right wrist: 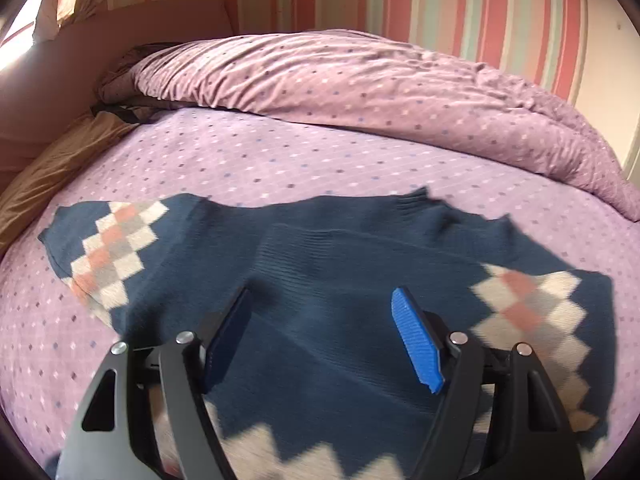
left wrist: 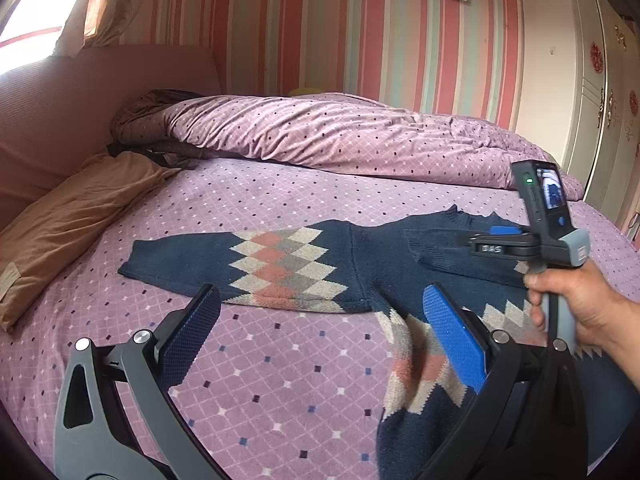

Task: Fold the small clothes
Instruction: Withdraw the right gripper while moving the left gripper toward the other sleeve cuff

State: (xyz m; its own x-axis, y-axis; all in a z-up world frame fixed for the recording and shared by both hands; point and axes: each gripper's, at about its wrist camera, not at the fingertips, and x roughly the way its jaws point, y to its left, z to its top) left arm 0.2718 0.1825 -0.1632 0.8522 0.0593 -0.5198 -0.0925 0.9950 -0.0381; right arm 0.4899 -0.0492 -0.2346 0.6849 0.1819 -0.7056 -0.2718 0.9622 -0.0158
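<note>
A sweater lies spread on the bed. Behind it a duvet is heaped along the wall; a pillow lies to the left.

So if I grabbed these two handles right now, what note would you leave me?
Left gripper: open, empty, over the bedspread beside the sweater's left edge.
Right gripper: open, nothing clamped, above the sweater's middle.
Sweater: navy knit, flat on the bed. One sleeve is spread out; the other looks folded across the chest.
Left: fold in the spread sleeve, then fold the body.
</note>
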